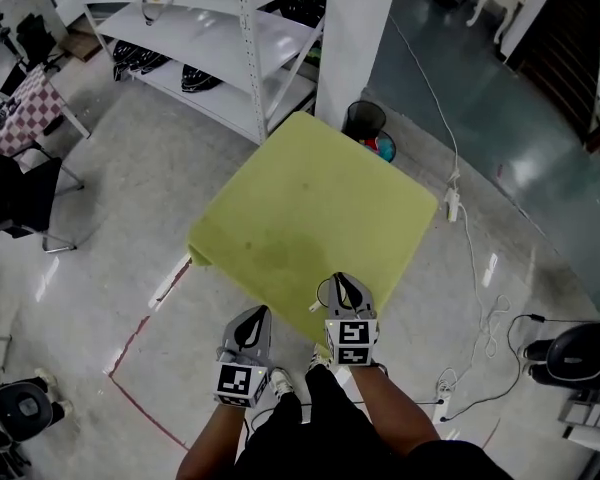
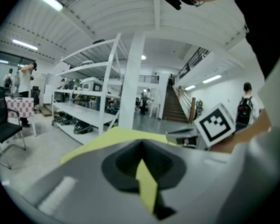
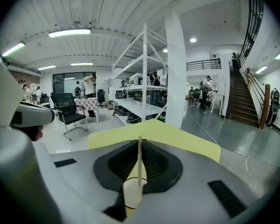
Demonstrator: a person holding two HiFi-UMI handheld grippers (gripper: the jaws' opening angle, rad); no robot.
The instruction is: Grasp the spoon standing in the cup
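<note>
A pale cup (image 3: 132, 195) stands near the front edge of the yellow-green table (image 1: 310, 198). A thin spoon (image 3: 140, 162) stands upright in it. My right gripper (image 3: 140, 171) has its jaws drawn in on the spoon's handle, directly above the cup. In the head view the right gripper (image 1: 346, 280) hangs over the cup's rim (image 1: 325, 293); the spoon itself is too small to make out there. My left gripper (image 1: 255, 313) hovers by the table's front edge, left of the cup. Its jaws (image 2: 142, 171) are together with only a sliver of table showing between them, and it holds nothing.
A white shelving rack (image 1: 230, 38) and a white pillar (image 1: 355, 28) stand beyond the table. A black bin (image 1: 365, 120) sits at its far corner. Cables and a power strip (image 1: 455, 203) trail on the floor at right. A black chair (image 1: 20, 198) is at left.
</note>
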